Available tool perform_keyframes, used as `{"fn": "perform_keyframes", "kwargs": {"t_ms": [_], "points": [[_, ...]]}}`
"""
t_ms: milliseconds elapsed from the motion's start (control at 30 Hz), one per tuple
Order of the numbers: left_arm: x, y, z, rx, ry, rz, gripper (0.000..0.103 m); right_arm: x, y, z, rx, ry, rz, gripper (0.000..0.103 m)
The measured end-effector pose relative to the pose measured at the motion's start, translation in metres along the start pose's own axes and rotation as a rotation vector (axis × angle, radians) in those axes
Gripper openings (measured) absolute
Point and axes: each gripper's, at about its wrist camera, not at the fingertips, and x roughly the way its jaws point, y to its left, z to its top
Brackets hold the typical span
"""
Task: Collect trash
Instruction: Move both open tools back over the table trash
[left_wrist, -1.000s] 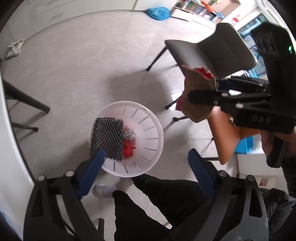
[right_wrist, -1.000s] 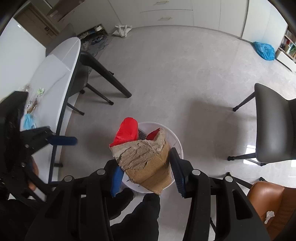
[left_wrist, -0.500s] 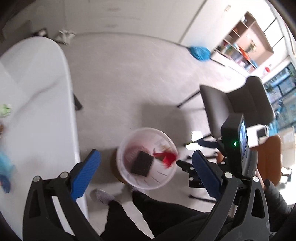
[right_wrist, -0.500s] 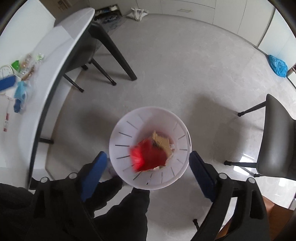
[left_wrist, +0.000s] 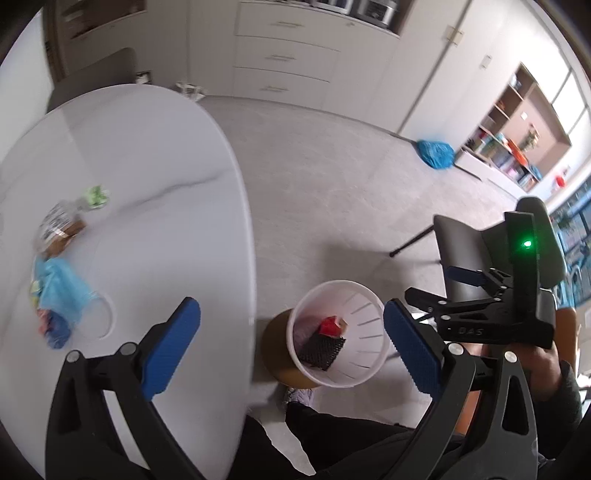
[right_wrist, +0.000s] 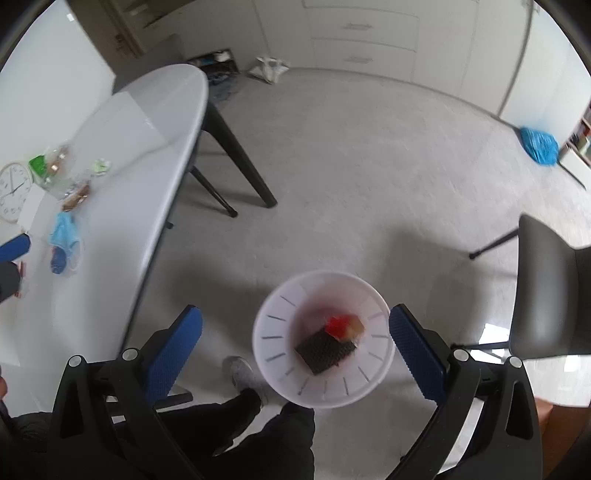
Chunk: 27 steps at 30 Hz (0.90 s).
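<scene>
The white slotted bin (left_wrist: 369, 306) (right_wrist: 280, 306) stands on the floor beside the white table (left_wrist: 155, 229). In it lie a black mesh piece (right_wrist: 325, 352), a red scrap (right_wrist: 336, 325) and a bit of brown cardboard (right_wrist: 356, 325). My right gripper (right_wrist: 295, 354) hangs above the bin, its jaws opening with nothing between them. My left gripper (left_wrist: 291, 347) is open and empty, over the table's edge and the bin. On the table lie a blue wrapper (left_wrist: 59, 291), a crumpled clear wrapper (left_wrist: 59, 225) and a green scrap (left_wrist: 95, 195).
A grey chair (right_wrist: 546, 295) stands right of the bin, and a blue bag (right_wrist: 537, 144) lies on the far floor. The person's dark legs (right_wrist: 266, 424) and a shoe (right_wrist: 243, 373) are just in front of the bin. A wall clock (right_wrist: 13, 192) lies on the table.
The right gripper opened and the brown cardboard with the red scrap dropped into the bin. The left gripper rose and swung toward the table, which has come into its view.
</scene>
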Motion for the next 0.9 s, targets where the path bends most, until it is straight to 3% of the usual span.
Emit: {"fn": "perform_keyframes", "kwargs": {"t_ms": [433,900], "points": [[-0.043,0.094,-0.025,-0.199,-0.08,0.134,0.095,0.007,0.095,0.024,-0.156,0.004,0.106,0.1],[-0.058,0.213,-0.08,-0.441,-0.082,0.306,0.095,0.027,0.224,0.05,-0.359,0.013,0.248,0.1]]}}
